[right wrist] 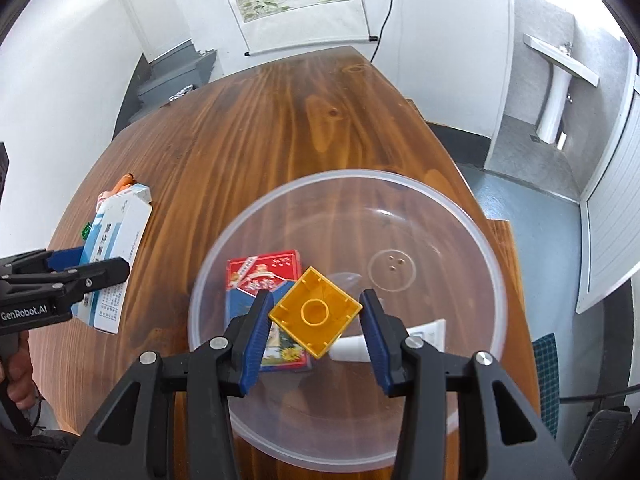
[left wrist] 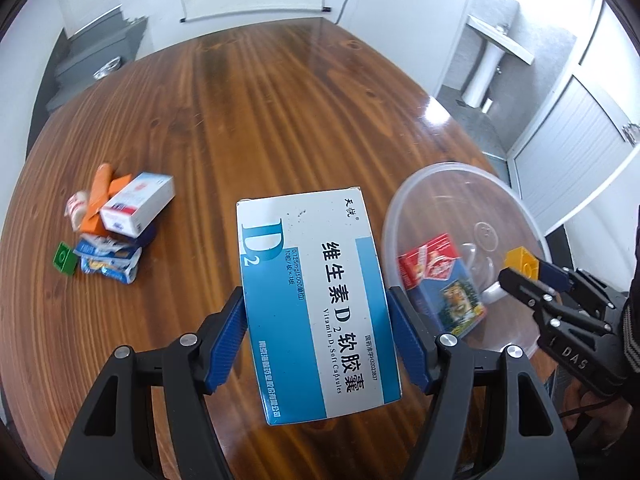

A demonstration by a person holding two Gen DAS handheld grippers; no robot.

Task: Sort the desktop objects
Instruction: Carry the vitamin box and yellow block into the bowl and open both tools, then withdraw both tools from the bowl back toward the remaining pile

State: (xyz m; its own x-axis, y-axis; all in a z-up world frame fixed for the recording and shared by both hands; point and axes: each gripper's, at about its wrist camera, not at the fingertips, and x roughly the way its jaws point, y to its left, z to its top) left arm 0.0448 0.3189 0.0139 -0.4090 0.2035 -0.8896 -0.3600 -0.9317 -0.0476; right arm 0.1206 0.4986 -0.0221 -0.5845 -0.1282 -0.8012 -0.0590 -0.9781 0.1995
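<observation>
My left gripper (left wrist: 318, 312) is shut on a blue and white Vitamin D2 box (left wrist: 316, 304), held above the wooden table just left of the clear plastic bowl (left wrist: 520, 208). My right gripper (right wrist: 316, 312) is shut on a yellow toy brick (right wrist: 314, 312), held hollow side up over the bowl (right wrist: 472, 216). In the bowl lie a red and blue box (right wrist: 256, 276) and a white tube (right wrist: 428, 330). The right gripper with the brick (left wrist: 520, 260) also shows in the left wrist view. The left gripper (right wrist: 104, 276) with its box (right wrist: 116, 240) shows at the left of the right wrist view.
A pile of loose items lies on the table's left: a white and red box (left wrist: 138, 204), an orange tube (left wrist: 98, 188), blue sachets (left wrist: 108, 258) and a green block (left wrist: 64, 258). The table's right edge (right wrist: 480, 200) is close behind the bowl.
</observation>
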